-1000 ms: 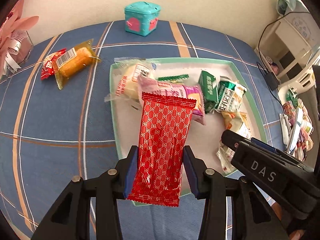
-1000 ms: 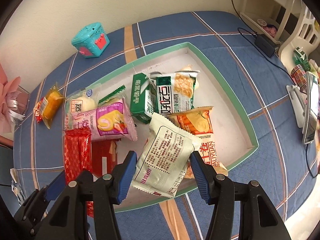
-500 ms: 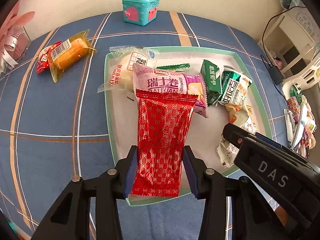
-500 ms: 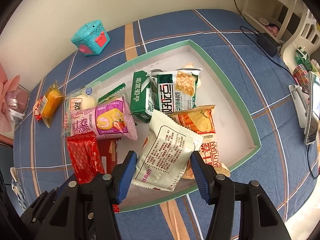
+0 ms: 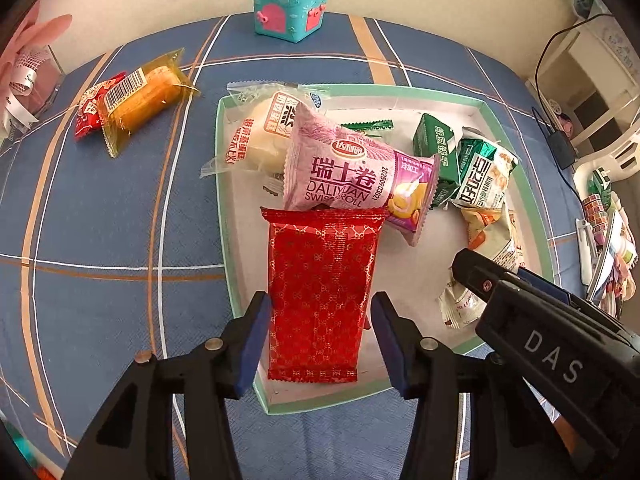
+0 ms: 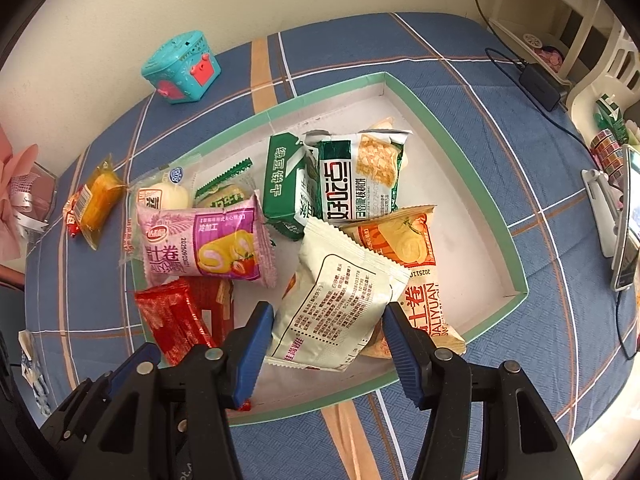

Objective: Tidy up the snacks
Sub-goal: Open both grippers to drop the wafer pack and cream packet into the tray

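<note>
A red patterned packet (image 5: 320, 292) lies in the near left corner of the green-rimmed tray (image 5: 225, 240), its top edge under a pink Swiss roll packet (image 5: 348, 176). My left gripper (image 5: 320, 304) straddles it with its jaws opening; a gap shows at the right pad. In the right wrist view, my right gripper (image 6: 328, 312) is shut on a cream packet (image 6: 336, 292), tilted over an orange Swiss roll packet (image 6: 408, 248) in the tray (image 6: 496, 316). An orange cake packet (image 5: 136, 100) and a small red packet (image 5: 86, 110) lie on the cloth left of the tray.
A teal toy box (image 5: 290, 4) stands at the back by the wall. Green packets (image 6: 284, 184) fill the tray's middle. A pink flower ornament (image 5: 24, 64) sits far left. A power adapter (image 6: 540, 80), white shelves and a phone on a stand (image 6: 628, 240) crowd the right.
My left jaws have spread away from the red packet, which now rests in the tray after coming down towards it. The right gripper and cream packet have stayed put.
</note>
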